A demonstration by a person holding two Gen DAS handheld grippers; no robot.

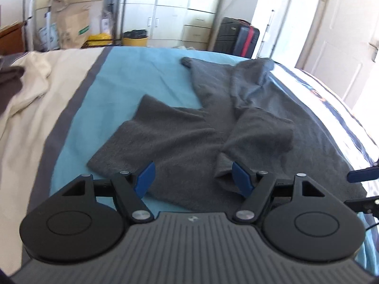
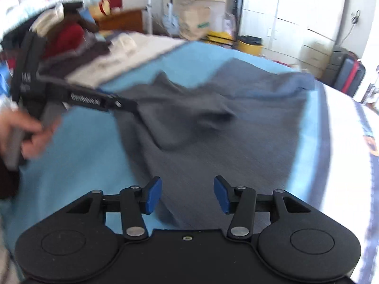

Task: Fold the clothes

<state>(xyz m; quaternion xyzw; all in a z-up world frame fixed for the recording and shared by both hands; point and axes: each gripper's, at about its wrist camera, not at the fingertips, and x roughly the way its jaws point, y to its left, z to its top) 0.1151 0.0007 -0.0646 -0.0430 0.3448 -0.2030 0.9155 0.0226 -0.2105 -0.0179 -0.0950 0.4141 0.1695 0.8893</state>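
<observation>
A dark grey long-sleeved garment lies spread on a blue sheet on the bed, with one sleeve folded across its body. My left gripper hovers open just above the garment's near edge, its right finger close beside a sleeve cuff, nothing pinched. In the right wrist view, my right gripper stands open over the grey garment, with nothing between its blue pads. A hand holds the left gripper's body at the left, reaching towards the cloth. The right gripper's fingers show at the left wrist view's right edge.
A cream blanket and a pile of mixed clothes lie on the left side of the bed. Beyond the bed stand a yellow bin, cardboard boxes, a dark suitcase and white cupboards. Bright light falls on the bed's right edge.
</observation>
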